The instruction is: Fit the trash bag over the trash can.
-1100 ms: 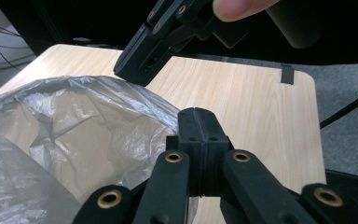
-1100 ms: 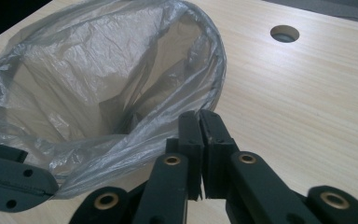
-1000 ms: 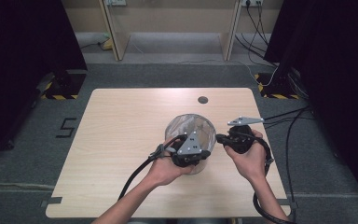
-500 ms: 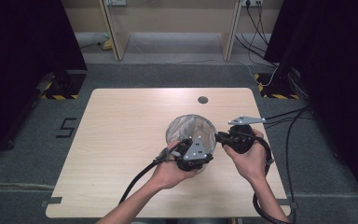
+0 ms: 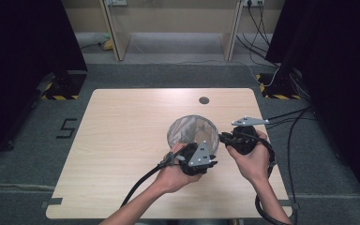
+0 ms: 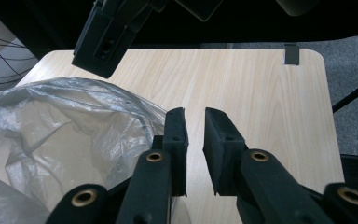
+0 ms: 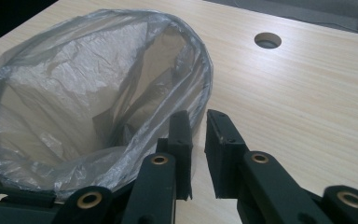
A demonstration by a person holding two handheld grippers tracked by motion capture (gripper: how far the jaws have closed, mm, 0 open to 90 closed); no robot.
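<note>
1. Both of the person's forearms come in from the near edge of the wooden table [image 5: 122,122]. The left hand [image 5: 176,171] is wrapped around the left gripper [image 5: 205,149] just in front of the near rim of the bin; the right hand [image 5: 252,161] holds the right gripper [image 5: 222,137] at the bin's right side, pointing across toward it.
2. The left gripper's jaws have just been opening. In the left gripper view a narrow gap stands between the pads with bare table showing through it, and nothing is gripped. The plastic liner [image 6: 60,135] lies just beside its left jaw.
3. The right gripper's jaws have also just let go and stand slightly apart, with nothing between them. In the right gripper view the liner's rim sits against the outside of its left jaw.
4. Count: one round bin [image 5: 192,132] lined with one translucent grey bag, standing right of the table's centre; two grippers; one round cable hole [image 5: 204,100] in the tabletop beyond the bin.
</note>
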